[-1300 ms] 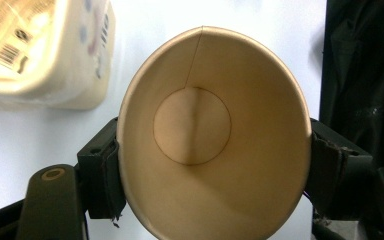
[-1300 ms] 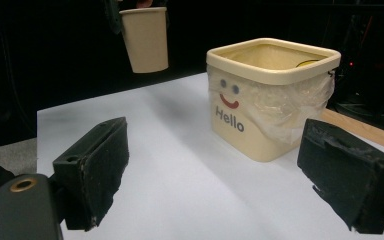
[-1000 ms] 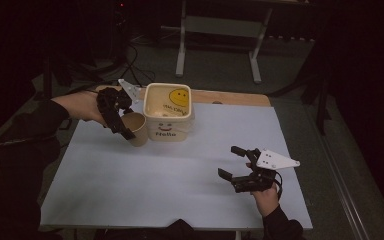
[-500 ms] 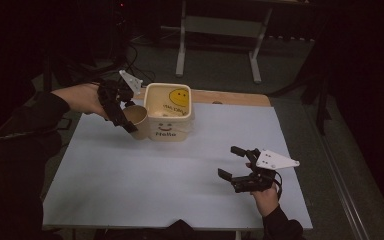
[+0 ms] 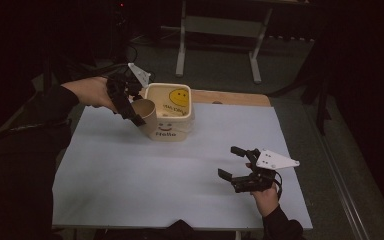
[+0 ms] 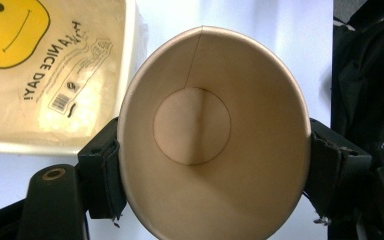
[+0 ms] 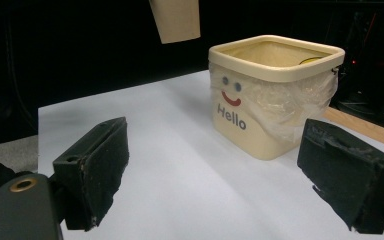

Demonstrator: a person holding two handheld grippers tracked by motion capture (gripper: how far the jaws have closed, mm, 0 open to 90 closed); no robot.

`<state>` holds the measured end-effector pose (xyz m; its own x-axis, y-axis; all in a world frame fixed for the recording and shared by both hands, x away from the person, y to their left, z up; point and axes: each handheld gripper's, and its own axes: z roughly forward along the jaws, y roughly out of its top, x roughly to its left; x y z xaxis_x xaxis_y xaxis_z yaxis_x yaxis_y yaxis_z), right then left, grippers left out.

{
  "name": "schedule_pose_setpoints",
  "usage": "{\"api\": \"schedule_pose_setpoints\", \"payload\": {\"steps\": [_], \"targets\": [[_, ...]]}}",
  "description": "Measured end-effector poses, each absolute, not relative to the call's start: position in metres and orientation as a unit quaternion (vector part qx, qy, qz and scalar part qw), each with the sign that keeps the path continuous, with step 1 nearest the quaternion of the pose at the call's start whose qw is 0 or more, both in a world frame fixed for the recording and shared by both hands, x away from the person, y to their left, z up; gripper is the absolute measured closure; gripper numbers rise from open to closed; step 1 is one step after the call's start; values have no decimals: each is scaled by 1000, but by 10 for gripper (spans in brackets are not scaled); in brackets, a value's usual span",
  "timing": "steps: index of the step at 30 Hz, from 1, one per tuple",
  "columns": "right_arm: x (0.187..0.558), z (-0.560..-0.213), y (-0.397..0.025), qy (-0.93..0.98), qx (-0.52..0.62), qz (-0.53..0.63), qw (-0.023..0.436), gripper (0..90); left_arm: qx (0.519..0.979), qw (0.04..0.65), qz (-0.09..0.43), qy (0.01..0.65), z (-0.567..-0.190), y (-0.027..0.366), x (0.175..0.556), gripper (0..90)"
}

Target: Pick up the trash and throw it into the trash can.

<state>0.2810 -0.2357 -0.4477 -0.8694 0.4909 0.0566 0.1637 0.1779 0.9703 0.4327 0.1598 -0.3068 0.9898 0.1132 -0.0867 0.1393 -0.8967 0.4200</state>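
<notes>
A brown paper cup [image 5: 146, 114] hangs in the air just left of the cream bin [image 5: 171, 131], held by my left gripper [image 5: 130, 107], which is shut on its sides. In the left gripper view the cup [image 6: 215, 135] shows its empty inside, squeezed between the two jaws, with the bin's bag liner [image 6: 50, 75] at upper left. The bin [image 7: 275, 95] carries a smiley face and the word Hello and is lined with a plastic bag. My right gripper [image 5: 236, 162] rests open low over the table at the front right, with nothing between its fingers [image 7: 97, 165].
The white table top [image 5: 145, 180] spreads between the two grippers. A wooden strip [image 5: 230, 97] runs along its far edge behind the bin. Beyond the table stands a metal frame [image 5: 215, 30] on a dark floor.
My left gripper has lifted the cup off the table and carried it up beside the bin's rim. The right gripper has stayed put.
</notes>
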Motion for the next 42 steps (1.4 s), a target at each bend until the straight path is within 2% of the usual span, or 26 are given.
{"api": "schedule_pose_setpoints", "payload": {"steps": [42], "targets": [[282,-449,-236,755,217,605,130,128,967,239,-5,91,-291,144,478,261]]}}
